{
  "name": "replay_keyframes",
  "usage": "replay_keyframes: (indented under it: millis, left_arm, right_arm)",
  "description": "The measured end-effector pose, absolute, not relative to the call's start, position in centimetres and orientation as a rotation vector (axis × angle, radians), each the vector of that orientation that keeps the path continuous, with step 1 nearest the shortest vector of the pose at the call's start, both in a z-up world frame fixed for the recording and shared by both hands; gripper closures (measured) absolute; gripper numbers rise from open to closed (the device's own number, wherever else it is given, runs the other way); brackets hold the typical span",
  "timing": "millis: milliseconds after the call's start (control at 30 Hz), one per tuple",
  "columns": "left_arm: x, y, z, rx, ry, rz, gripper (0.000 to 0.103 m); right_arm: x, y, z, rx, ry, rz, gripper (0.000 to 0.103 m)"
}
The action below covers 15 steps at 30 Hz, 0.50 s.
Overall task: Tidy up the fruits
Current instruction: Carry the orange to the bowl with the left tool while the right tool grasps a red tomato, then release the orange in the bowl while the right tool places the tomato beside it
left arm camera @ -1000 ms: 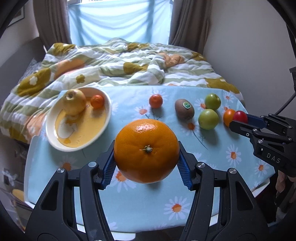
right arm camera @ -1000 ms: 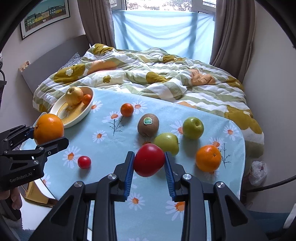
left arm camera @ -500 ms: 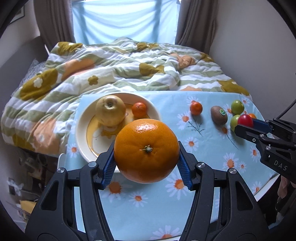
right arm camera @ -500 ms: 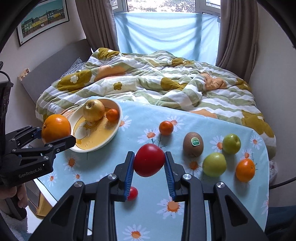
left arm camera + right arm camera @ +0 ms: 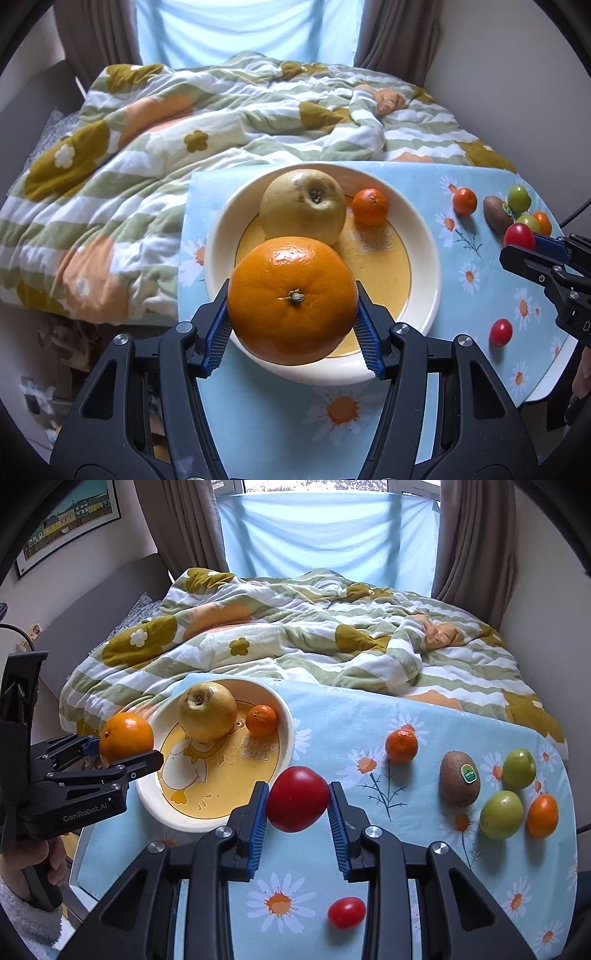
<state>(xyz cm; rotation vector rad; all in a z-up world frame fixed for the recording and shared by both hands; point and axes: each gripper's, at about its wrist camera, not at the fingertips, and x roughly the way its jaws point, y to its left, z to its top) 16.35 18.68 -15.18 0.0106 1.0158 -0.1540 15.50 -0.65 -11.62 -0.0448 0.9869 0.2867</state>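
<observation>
Left wrist view: a large orange [image 5: 292, 300] is clamped between the blue pads of the left gripper [image 5: 292, 325] at lower centre, held over the near rim of a cream plate [image 5: 424, 258]. On the plate, a yellow apple [image 5: 303, 206] is seen at centre, and a small mandarin [image 5: 369, 206] just beside it to the right. At the right edge, the right gripper [image 5: 524, 245] is seen gripping a red tomato [image 5: 519, 236].

Right wrist view: at the left edge the left gripper [image 5: 122, 751] is shown with the orange [image 5: 126, 737] beside the plate [image 5: 155, 801], which carries a duck print, the apple [image 5: 207, 710] and the mandarin [image 5: 261, 720]. At lower centre, the right gripper [image 5: 298, 812] is closed on the tomato [image 5: 297, 798], held above the floral tablecloth [image 5: 406, 878]. Lying on the cloth are a cherry tomato [image 5: 346, 912] at the bottom, a second mandarin [image 5: 401, 746] right of centre, then a kiwi [image 5: 459, 778] with a sticker, two green apples [image 5: 519, 768] [image 5: 501, 814] and a small orange [image 5: 542, 815] at far right. A rumpled quilt [image 5: 295, 635] fills the upper frame.
</observation>
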Motion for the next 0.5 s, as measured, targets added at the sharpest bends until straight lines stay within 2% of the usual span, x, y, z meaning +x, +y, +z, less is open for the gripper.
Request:
replay_keyframes:
  millis: [300,333,367,400,500]
  left_arm:
    - [18.5,19.7,-17.3,0.034,1.041,-0.181,0.037]
    - [18.5,19.8,-17.2,0.027,1.034,-0.185,0.027]
    - [18.5,19.9,-17.0,0.024,1.025,-0.183,0.003]
    - [18.4,20.0,-16.6,0.025,1.005,-0.177,0.0]
    - [18.2,20.1,-15.5,0.029,0.969,-0.18,0.0]
  right_arm:
    - [16.4,0.8,-12.2,-0.028,1.0,0.25,0.073]
    - [16.4,0.8,-12.2,-0.027,1.0,0.246,0.073]
    - [16.4,0.8,-12.1,-0.026,0.998,0.242,0.073]
    - [16.4,0.8,-12.1,-0.025,0.998,0.238,0.073]
    - [16.5,0.6,-12.1,-0.021,1.004,0.231,0.073]
